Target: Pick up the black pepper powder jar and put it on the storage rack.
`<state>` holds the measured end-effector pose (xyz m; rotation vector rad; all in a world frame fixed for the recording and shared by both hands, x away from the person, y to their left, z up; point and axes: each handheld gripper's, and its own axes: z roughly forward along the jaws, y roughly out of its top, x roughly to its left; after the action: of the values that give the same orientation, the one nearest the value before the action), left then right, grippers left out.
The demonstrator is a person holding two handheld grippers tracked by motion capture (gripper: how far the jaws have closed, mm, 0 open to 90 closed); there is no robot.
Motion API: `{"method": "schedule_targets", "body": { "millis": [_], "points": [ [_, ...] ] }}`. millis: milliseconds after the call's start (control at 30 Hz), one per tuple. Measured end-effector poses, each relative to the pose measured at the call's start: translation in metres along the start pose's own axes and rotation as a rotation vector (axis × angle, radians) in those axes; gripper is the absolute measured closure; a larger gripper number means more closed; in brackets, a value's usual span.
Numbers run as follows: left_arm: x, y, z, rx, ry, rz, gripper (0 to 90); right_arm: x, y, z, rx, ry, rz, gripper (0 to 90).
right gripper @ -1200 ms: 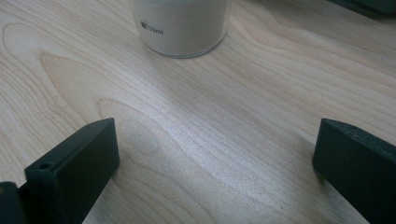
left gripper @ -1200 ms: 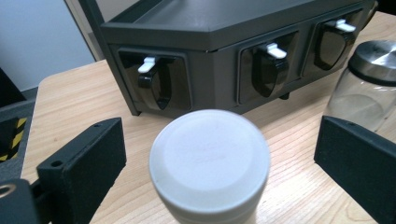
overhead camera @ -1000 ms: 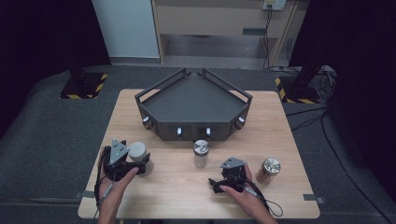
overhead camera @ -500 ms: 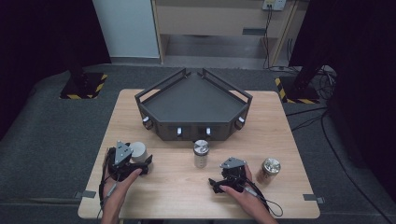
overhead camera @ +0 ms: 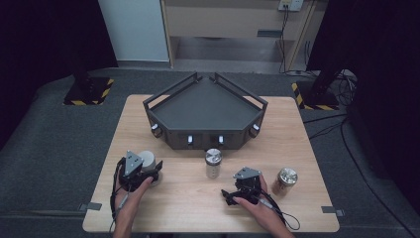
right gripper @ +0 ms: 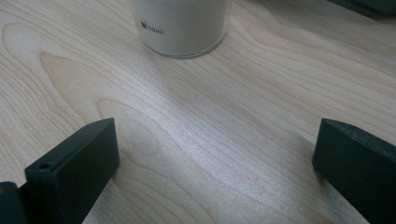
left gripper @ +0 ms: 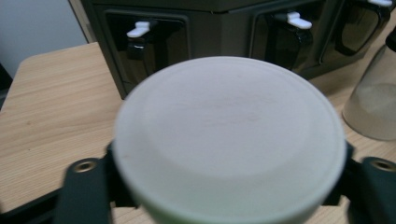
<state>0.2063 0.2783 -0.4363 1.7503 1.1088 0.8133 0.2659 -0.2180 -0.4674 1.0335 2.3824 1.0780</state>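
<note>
High view: left gripper [overhead camera: 148, 171] has just closed on the white-lidded jar [overhead camera: 147, 159] at the counter's [overhead camera: 198, 208] front left. Its lid [left gripper: 229, 140] hides the jar body and most of both jaws. Right gripper [right gripper: 215, 154] stands open over bare wood; a jar [right gripper: 180, 25] ahead is cut off.

Three lidded jars on the surface [overhead camera: 297, 129]: one white-lidded jar [overhead camera: 148, 159] at the left, one silver-lidded jar [overhead camera: 213, 162] in the middle, one gold-lidded jar [overhead camera: 286, 180] at the right. One dark angular tray [overhead camera: 205, 106] behind the jars, with four white latches along its front wall. Two tongs: left tongs [overhead camera: 148, 173], right tongs [overhead camera: 229, 195]. Two hands. Two yellow-and-black striped floor plates beyond the surface.
</note>
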Motion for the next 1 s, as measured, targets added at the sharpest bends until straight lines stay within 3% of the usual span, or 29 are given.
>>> {"method": "schedule_targets", "body": {
  "millis": [400, 933, 1000],
  "points": [
    [-0.001, 0.007, -0.006, 0.005, 0.002, 0.026, 32.6, 0.000, 0.000, 0.000, 0.000, 0.000, 0.000, 0.6],
    [0.016, 0.018, -0.023, -0.019, -0.102, 0.086, 32.7, 0.000, 0.000, 0.000, 0.000, 0.000, 0.000, 0.5],
    [0.018, 0.023, -0.024, -0.017, -0.120, 0.108, 32.7, 0.000, 0.000, 0.000, 0.000, 0.000, 0.000, 0.5]
  ]
}}
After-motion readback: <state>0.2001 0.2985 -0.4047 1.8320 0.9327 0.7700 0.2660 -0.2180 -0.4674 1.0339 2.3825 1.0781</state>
